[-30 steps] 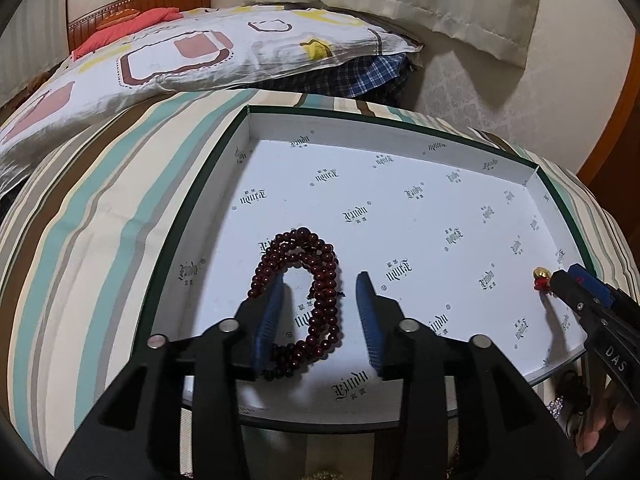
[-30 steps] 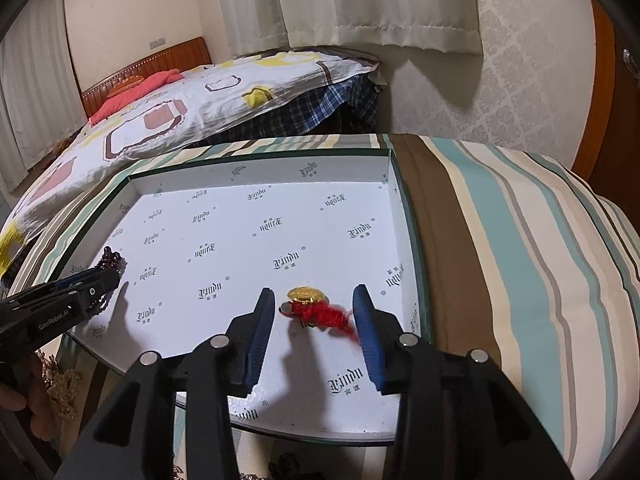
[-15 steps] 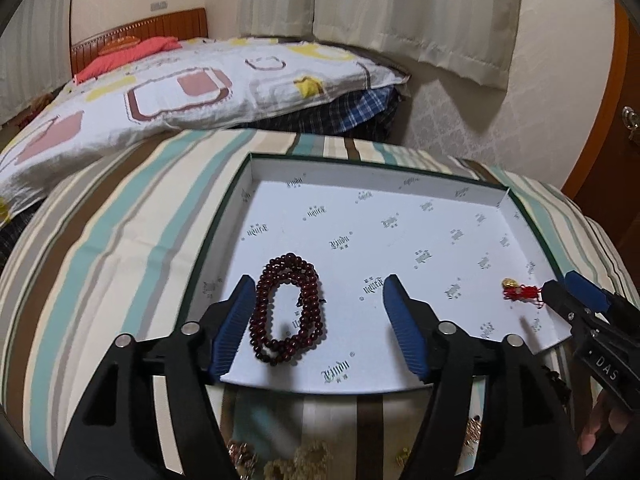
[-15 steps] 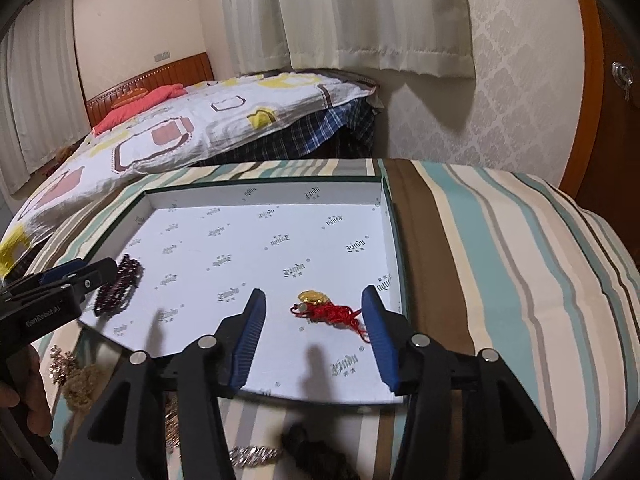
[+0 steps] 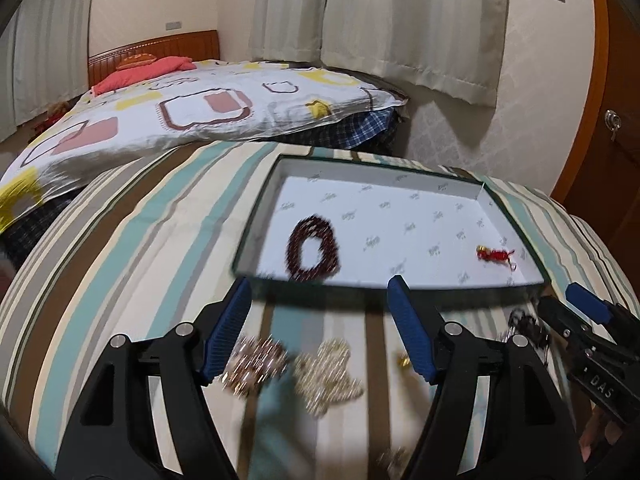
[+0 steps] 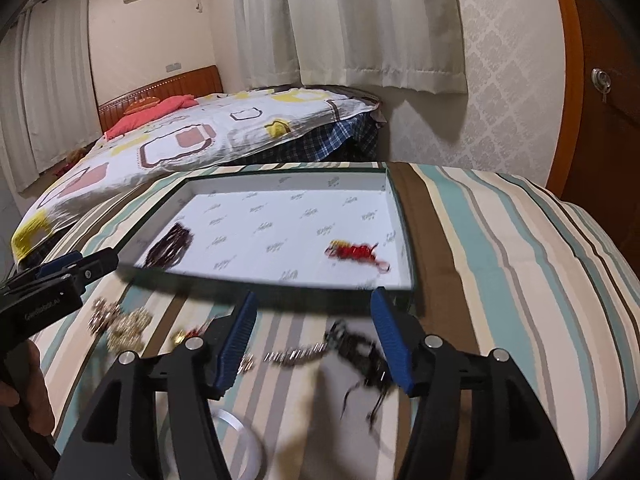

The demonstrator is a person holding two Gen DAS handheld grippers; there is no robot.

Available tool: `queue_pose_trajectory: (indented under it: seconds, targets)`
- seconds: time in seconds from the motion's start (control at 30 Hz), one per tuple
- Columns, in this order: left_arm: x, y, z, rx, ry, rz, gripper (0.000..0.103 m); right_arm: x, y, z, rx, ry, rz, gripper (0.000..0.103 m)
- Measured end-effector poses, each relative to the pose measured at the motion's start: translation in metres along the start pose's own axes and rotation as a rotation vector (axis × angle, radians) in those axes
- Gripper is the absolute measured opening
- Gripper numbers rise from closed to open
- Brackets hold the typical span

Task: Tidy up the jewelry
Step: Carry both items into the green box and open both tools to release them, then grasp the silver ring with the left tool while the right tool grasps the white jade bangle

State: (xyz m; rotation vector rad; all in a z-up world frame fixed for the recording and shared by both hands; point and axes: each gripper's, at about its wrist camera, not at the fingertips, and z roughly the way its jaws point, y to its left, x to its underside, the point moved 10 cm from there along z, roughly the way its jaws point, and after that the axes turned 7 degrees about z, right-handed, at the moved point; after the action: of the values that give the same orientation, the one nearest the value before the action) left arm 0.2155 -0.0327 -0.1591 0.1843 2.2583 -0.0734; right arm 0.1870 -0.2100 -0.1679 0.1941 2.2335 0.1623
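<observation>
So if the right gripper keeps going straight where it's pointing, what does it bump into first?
Probably the silver chain and dark tangled piece lying on the striped cloth between the right gripper's opening, empty jaws, before the box. Blur makes depth uncertain.

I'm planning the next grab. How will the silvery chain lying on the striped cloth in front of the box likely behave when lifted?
The silvery chain lies in a loose, bending line on the striped cloth, so it will probably droop from whatever point is pinched. It runs up to the dark piece; blur hides whether they are tangled, so that may drag along. It looks thin, likely light, and could slip out.
</observation>
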Motion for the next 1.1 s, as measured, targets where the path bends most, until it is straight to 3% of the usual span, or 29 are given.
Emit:
queue_pose_trajectory:
  seconds: [0.37,0.63,1.0,1.1]
  targets:
    - [0.051,0.032,-0.034,-0.045,0.046,-0.040,0.069,0.055,0.025,-0.017,-0.032,0.029,-0.025,0.074]
    - [0.075,0.037,-0.043,-0.055,0.070,-0.046,0.069,0.081,0.043,-0.011,-0.043,0.087,-0.070,0.080]
    - [0.079,0.026,-0.045,-0.038,0.071,-0.032,0.069,0.100,0.050,-0.005,-0.042,0.159,-0.104,0.080]
    - [0.081,0.021,-0.045,-0.030,0.073,-0.025,0.069,0.101,0.051,-0.006,-0.033,0.156,-0.129,0.069]
